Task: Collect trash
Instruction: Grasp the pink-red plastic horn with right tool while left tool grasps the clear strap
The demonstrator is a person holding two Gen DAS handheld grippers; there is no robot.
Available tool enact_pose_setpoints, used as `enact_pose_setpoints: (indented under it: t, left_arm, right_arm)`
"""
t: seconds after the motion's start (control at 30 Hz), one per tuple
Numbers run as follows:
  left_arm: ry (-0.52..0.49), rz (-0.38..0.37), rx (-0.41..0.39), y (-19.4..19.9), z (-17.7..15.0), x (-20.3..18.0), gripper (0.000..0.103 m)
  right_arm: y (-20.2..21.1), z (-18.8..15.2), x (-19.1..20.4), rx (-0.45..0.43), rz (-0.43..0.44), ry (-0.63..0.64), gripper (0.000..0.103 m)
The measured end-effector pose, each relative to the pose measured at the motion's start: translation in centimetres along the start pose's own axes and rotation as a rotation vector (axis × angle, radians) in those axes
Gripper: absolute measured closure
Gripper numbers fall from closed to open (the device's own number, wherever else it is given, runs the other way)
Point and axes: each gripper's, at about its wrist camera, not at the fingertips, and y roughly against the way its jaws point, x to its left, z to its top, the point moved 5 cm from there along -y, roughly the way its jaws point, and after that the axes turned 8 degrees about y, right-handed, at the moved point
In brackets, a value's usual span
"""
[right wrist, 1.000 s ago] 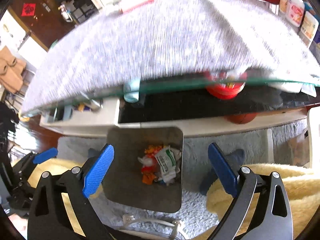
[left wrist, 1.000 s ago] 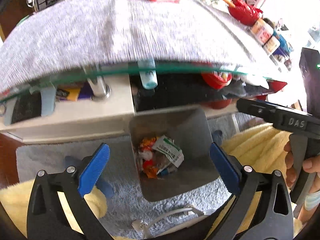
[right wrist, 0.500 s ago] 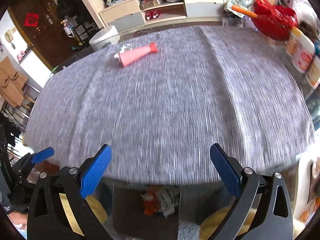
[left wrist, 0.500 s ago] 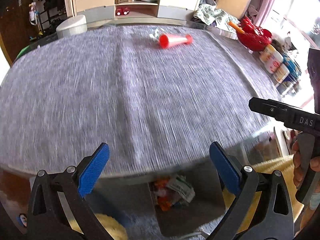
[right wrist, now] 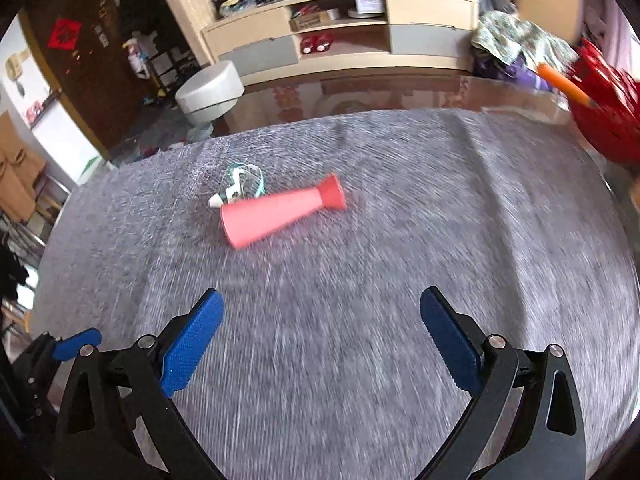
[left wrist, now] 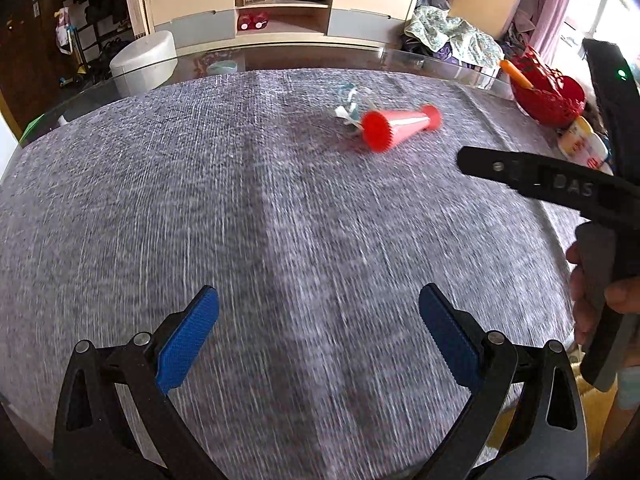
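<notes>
A red cone-shaped plastic piece [left wrist: 398,126] [right wrist: 280,211] lies on its side on the grey table mat [left wrist: 260,220] [right wrist: 360,280], toward the far side. A crumpled clear and white wrapper [left wrist: 349,109] [right wrist: 239,184] rests against its wide end. My left gripper [left wrist: 318,334] hovers open over the near part of the mat, nothing between its blue pads. My right gripper [right wrist: 322,332] is open too, above the mat and short of the cone. In the left wrist view the right gripper's body [left wrist: 552,188] shows at the right, held by a hand [left wrist: 600,296].
A red basket [left wrist: 548,94] [right wrist: 608,120] with an orange stick stands at the table's far right, with bottles [left wrist: 584,144] beside it. Beyond the glass table edge are a white round stool [left wrist: 142,60] [right wrist: 210,90] and a low cabinet [left wrist: 280,12] [right wrist: 344,36].
Both grippers have risen from beside the bin under the table to above the tabletop. The bin with trash has dropped out of view; the cone and wrapper now look closer.
</notes>
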Motion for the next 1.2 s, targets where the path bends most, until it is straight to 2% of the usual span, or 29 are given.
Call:
enact_pose_setpoints:
  t: [0.1,0.23,0.57,0.7,1.03,1.2]
  left_arm:
    - [0.001,-0.004,0.004,-0.8,1.0,0.2,0.008]
    - [0.001,-0.011,0.006,-1.7,2.1,0.0,0.008]
    - [0.001,-0.029,0.013,-3.3,4.1,-0.6,0.008]
    - [-0.003,-0.034,0.010,-3.8,4.9,-0.9,0.008]
    - [-0.016,-0.052,0.004,-5.2,7.2,-1.8,0.008]
    - [-0.036,-0.062,-0.007,-6.2,8.8,-2.7,0.009]
  right_arm:
    - [-1.7,1.3,0.6,0.007,-0.026,0.047,0.004]
    - [-3.2,2.1,1.5,0.028,0.015,0.078,0.004]
    - [-5.9,3.9,2.0,0.038,0.032,0.118,0.003]
    - [-5.9,4.9,1.8,0.015,0.072,0.117,0.007]
    - [-3.8,5.7,0.0,-0.029,0.037,0.111,0.010]
    - [-3.0,7.2,-1.7,-0.060,0.017,0.077,0.010]
